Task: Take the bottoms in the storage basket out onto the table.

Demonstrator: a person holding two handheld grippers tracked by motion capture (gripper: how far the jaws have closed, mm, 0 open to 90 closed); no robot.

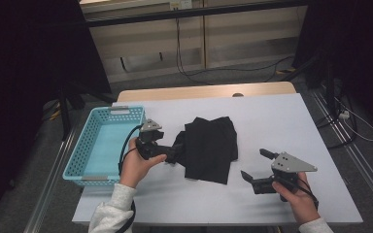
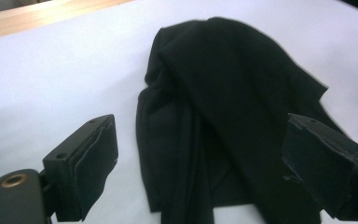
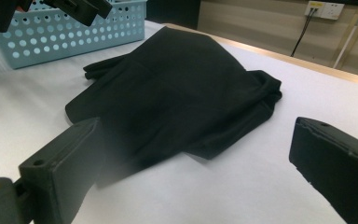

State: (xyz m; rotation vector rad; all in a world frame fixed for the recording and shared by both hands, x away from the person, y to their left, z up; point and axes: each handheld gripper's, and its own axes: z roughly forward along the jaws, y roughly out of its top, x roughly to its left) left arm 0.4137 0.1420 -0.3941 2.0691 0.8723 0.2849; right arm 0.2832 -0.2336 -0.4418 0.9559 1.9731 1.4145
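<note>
A black cloth [image 1: 209, 148] lies folded and rumpled near the middle of the white table [image 1: 272, 116], a little toward its left half. The left gripper [image 1: 171, 154] sits at the cloth's left edge, its jaws spread wide; in the left gripper view the cloth [image 2: 223, 116] runs up between the two jaws, with the right-hand one over or against the fabric and the other on bare white tabletop beside it, and whether either pad actually touches the cloth cannot be told. The right gripper [image 1: 257, 167] rests low on the table, off the cloth's lower right corner and apart from it, jaws also wide open and holding nothing; in the right gripper view the cloth [image 3: 177, 93] lies ahead of both jaws with a strip of bare table between. A light blue basket [image 1: 85, 150] stands along the table's left edge, just beside the left hand [image 1: 138, 167], so room on that side is tight. To the right of the cloth the tabletop is open out to the far and right edges, and a band of free surface runs along the near edge between the two hands. The right hand [image 1: 298, 196] sits close to the near right corner. A wooden strip [image 1: 199, 91] borders the table's far side.
</note>
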